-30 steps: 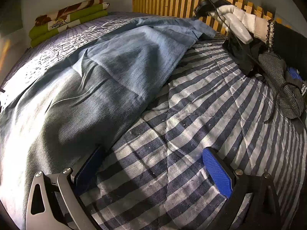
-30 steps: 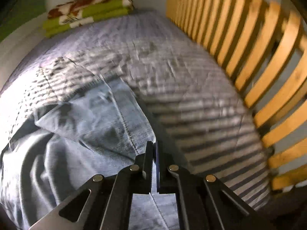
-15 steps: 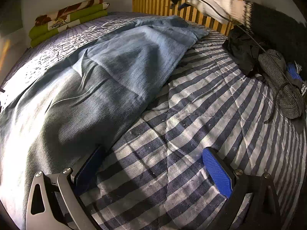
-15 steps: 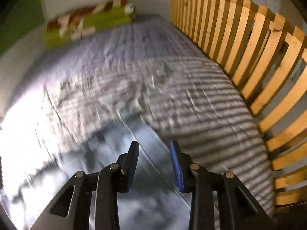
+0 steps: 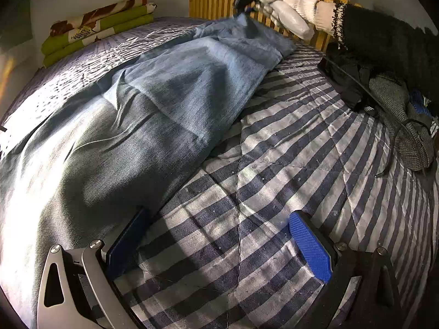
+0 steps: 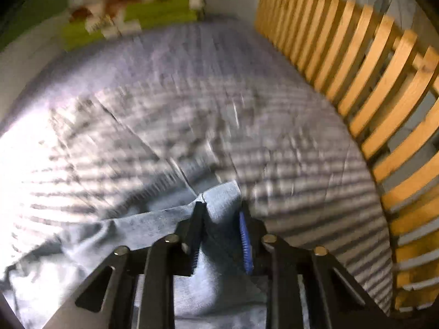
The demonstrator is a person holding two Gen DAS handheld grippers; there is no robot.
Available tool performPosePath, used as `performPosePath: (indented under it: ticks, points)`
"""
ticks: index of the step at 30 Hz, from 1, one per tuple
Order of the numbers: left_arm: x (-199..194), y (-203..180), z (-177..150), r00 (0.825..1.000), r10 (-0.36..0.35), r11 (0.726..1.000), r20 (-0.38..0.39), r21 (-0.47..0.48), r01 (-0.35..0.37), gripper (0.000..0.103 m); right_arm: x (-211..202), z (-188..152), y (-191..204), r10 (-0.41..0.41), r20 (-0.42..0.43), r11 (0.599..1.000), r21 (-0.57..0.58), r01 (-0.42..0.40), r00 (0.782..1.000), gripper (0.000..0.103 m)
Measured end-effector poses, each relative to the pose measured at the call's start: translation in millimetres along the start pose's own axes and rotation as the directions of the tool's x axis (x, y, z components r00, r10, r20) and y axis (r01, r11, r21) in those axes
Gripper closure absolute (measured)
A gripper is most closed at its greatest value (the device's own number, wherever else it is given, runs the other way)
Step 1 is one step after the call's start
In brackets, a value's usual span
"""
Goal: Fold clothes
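Item: jeans [image 5: 153, 104], blue denim, lying lengthwise across the bed [image 5: 315, 148], on its striped quilt. Far end lifted at the slatted headboard [image 5: 216, 2]; near end spread flat by the left claw.

Left claw [image 5: 219, 244]: jaws wide apart, nothing between them. One pad sits at the near edge of the jeans, the other over bare quilt; whether the first pad touches the cloth cannot be told.

Right claw [image 6: 219, 227]: carried by a gloved hand [image 5: 285, 13]. Jaws have just been closing; a corner of the jeans stands between them, with a narrow gap visible. The left view shows the cloth peaking up under this claw, so the corner is judged lightly caught, not firmly pinched.

Other stock: folded blankets [image 5: 96, 33] at the far end; dark clothes [image 5: 397, 104] heaped at the right edge.

Step in hand: taking hold of the far corner to start a fold.

Next move calls for: a firm pinch on that corner, a grip by the left claw on the near edge, then drawing one end over the other.
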State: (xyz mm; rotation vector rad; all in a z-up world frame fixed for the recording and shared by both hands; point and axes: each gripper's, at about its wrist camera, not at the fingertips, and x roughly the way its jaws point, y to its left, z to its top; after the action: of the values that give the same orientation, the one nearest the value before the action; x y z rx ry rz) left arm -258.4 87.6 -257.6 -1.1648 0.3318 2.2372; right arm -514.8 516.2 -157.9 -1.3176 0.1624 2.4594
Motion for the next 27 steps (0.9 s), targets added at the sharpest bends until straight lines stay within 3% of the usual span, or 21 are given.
performPosePath:
  ticks: [3,7,9,10,12,14,15,17,19,21,24,27]
  points:
    - [0,0,0,1.0,-0.001,1.0,0.0,0.0,0.001,0.001,-27,10,-9,0.025,0.172,0.999,0.037,-0.032,0.985,0.085]
    - [0,0,0,1.0,0.0,1.0,0.0,0.0,0.0,0.001,17,20,-2,-0.024,0.085,0.999,0.047,0.02,0.996,0.084]
    - [0,0,1,1.0,0.0,1.0,0.0,0.0,0.0,0.001,46,17,18,-0.07,0.013,0.996,-0.055,0.071,0.997,0.073]
    - [1,-1,1,1.0,-0.001,1.0,0.0,-0.001,0.001,0.001,61,16,31,-0.145,-0.034,0.981,-0.134,0.139,0.989,0.072]
    - [0,-1,1,1.0,-0.005,1.0,0.002,-0.004,0.005,0.001,57,14,34,-0.152,-0.027,0.977,-0.156,0.146,0.988,0.072]
    - [0,-1,2,1.0,-0.007,1.0,0.003,-0.006,0.007,0.001,27,19,14,-0.061,0.032,0.996,-0.057,0.063,0.998,0.069]
    - [0,-1,2,1.0,-0.009,1.0,0.004,-0.007,0.009,0.001,11,20,-2,-0.02,0.069,1.0,0.001,0.02,0.997,0.062]
    - [0,-1,2,1.0,-0.011,1.0,0.005,-0.008,0.011,0.001,-16,15,-42,-0.051,0.104,0.99,0.133,0.037,0.993,0.057]
    - [0,1,2,1.0,-0.011,1.0,0.005,-0.009,0.011,0.001,-35,-10,-84,-0.005,0.084,0.966,0.258,-0.017,0.996,0.057]
    - [0,1,2,1.0,-0.01,1.0,0.004,-0.007,0.01,0.001,-47,-48,-112,0.009,0.032,0.946,0.322,-0.019,0.999,0.057]
    - [-1,1,2,1.0,-0.007,1.0,0.003,-0.006,0.007,0.001,-49,-90,-132,0.045,-0.029,0.931,0.363,-0.031,0.999,0.057]
    - [0,0,2,1.0,-0.003,1.0,0.001,-0.003,0.003,0.001,-38,-112,-139,0.167,-0.066,0.895,0.43,-0.123,0.984,0.057]
